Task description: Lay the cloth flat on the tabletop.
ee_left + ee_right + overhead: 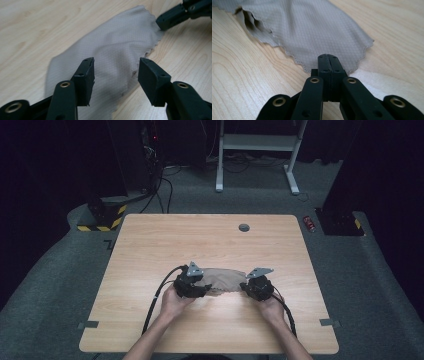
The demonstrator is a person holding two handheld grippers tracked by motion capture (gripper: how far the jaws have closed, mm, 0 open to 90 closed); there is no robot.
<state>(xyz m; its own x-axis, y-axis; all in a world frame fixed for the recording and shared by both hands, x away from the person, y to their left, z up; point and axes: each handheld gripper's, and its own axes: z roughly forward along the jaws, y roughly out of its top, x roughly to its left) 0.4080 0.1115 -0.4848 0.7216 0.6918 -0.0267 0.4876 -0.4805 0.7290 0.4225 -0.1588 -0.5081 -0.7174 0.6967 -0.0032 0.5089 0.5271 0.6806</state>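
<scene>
Cloth (pixel 224 280) on table (pixel 150 245) | right tool (pixel 329 60) clamps its edge | left tool (pixel 116 70) wide, straddling other end

Right gripper (pixel 329 58) with its black jaws pressed together on the scalloped edge of a grey cloth (pixel 312 32), cloth spread flat over a pale wooden worktop (pixel 242 80), one fold raised at far left
</scene>
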